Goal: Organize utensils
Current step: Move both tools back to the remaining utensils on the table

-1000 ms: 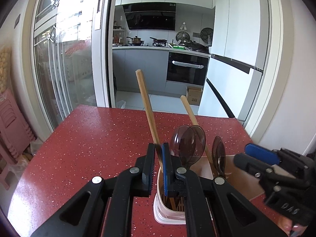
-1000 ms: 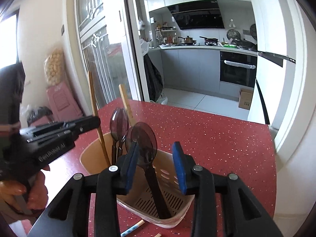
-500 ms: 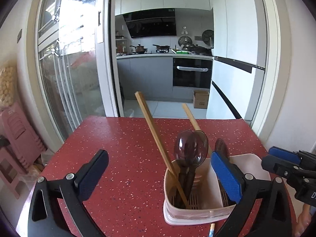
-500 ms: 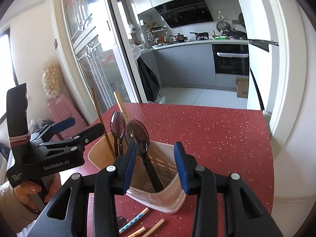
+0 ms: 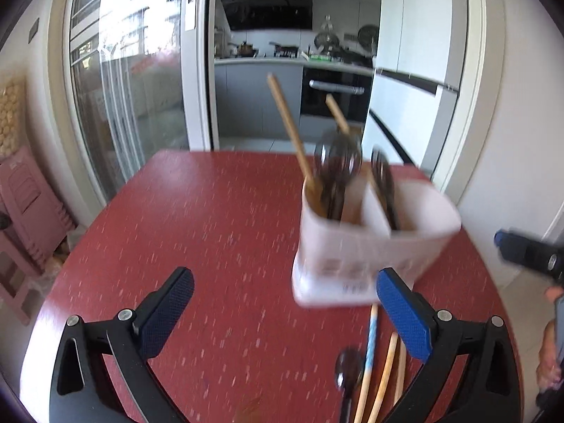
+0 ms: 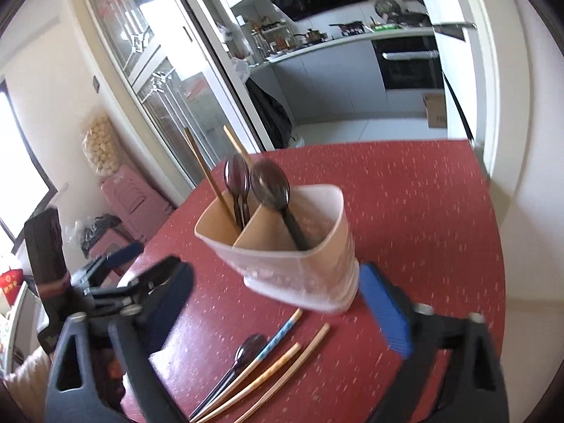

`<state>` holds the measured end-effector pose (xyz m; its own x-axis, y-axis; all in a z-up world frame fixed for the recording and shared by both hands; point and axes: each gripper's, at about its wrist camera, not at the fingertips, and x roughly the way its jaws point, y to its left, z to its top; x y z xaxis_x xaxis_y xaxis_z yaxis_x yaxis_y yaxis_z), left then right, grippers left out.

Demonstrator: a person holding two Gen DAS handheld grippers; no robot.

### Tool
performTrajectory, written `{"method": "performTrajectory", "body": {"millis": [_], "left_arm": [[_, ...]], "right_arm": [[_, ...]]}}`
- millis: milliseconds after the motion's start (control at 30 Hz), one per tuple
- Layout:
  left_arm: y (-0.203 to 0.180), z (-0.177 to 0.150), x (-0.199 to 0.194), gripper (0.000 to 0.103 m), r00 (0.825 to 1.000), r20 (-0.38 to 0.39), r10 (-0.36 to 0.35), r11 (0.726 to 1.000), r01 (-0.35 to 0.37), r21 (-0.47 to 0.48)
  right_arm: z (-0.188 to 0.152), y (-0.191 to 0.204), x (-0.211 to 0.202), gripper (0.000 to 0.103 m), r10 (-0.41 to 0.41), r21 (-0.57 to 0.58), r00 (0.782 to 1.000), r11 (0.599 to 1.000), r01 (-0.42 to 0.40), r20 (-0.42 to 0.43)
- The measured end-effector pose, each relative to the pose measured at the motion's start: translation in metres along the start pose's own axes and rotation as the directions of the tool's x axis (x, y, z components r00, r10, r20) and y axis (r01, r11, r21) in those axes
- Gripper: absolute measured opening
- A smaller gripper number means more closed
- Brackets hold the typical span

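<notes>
Red speckled table fills the foreground of both views, with a kitchen doorway and glass sliding doors behind it. On it stands a pale utensil holder with 2 compartments, ahead of the left hand-held gripper and toward its right pad; the right hand-held gripper sees the holder just beyond its tips. 2 wooden chopsticks and dark spoons lean in the holder's left compartment, and 1 more dark spoon leans in the other.

Close in front of the holder, loose on the table, lie a blue-patterned chopstick, 2 plain wooden chopsticks and a dark spoon, between the right gripper's pads and by the left gripper's right pad.

Left gripper is released, pads wide, nothing between them. Right gripper's jaws are opening, pressing on nothing, with the loose utensils lying on the table between them.
</notes>
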<state>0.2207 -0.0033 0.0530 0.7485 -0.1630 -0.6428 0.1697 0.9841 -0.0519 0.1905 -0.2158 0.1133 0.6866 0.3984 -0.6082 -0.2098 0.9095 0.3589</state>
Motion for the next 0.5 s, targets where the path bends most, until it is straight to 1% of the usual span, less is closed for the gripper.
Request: {"method": "performTrajectory", "body": {"millis": [133, 300, 400, 500], "left_arm": [[0.004, -0.025, -0.007, 0.103, 0.999, -0.036, 0.016, 1.000, -0.016, -0.005], [0.004, -0.050, -0.012, 0.103, 0.996, -0.067, 0.055, 0.998, -0.054, 0.019], [0.004, -0.061, -0.012, 0.103, 0.994, -0.089, 0.069, 0.997, -0.068, 0.024], [0.005, -0.071, -0.014, 0.103, 0.992, -0.110, 0.067, 0.998, -0.064, 0.022]], "right_arm": [[-0.017, 0.005, -0.003, 0.103, -0.039, -0.001, 0.999, 0.999, 0.039, -0.027], [-0.036, 0.005, -0.007, 0.103, -0.064, 0.015, 0.996, 0.998, 0.065, -0.069], [-0.045, 0.001, -0.002, 0.103, -0.070, 0.022, 0.989, 0.997, 0.074, -0.129], [-0.056, -0.003, 0.002, 0.103, -0.091, 0.027, 0.978, 0.995, 0.098, -0.187]]}}
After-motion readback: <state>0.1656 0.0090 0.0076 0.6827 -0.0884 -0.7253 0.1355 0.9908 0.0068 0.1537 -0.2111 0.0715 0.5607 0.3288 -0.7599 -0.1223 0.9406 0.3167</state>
